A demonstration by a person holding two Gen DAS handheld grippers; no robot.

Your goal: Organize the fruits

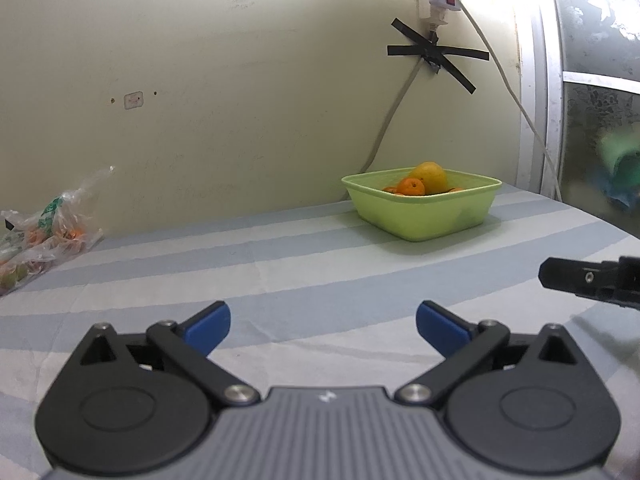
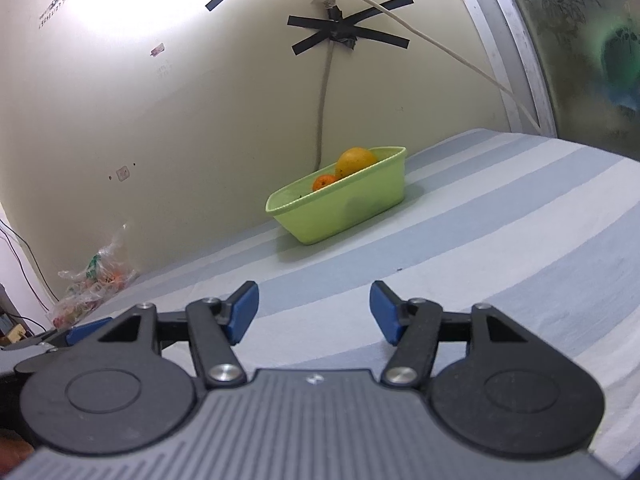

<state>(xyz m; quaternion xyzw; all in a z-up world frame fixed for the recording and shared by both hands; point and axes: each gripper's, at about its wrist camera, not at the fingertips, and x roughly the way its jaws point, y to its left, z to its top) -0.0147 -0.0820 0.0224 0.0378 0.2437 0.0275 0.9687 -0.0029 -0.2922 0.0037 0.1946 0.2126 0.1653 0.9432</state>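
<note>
Above the striped sheet [image 1: 320, 248], left claw [image 1: 323, 326] wide and empty, right claw [image 2: 314, 312] parted, empty.

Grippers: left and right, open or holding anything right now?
Left gripper: open, empty, above the striped cloth.
Right gripper: open, empty.

You will find nothing you can read here. The faint dark marks on the pale yellow wall [image 1: 240, 2], far left, are too blurred, and the small white emblem on the grey ribbed gripper housing [image 1: 327, 397] spells no letters.
</note>
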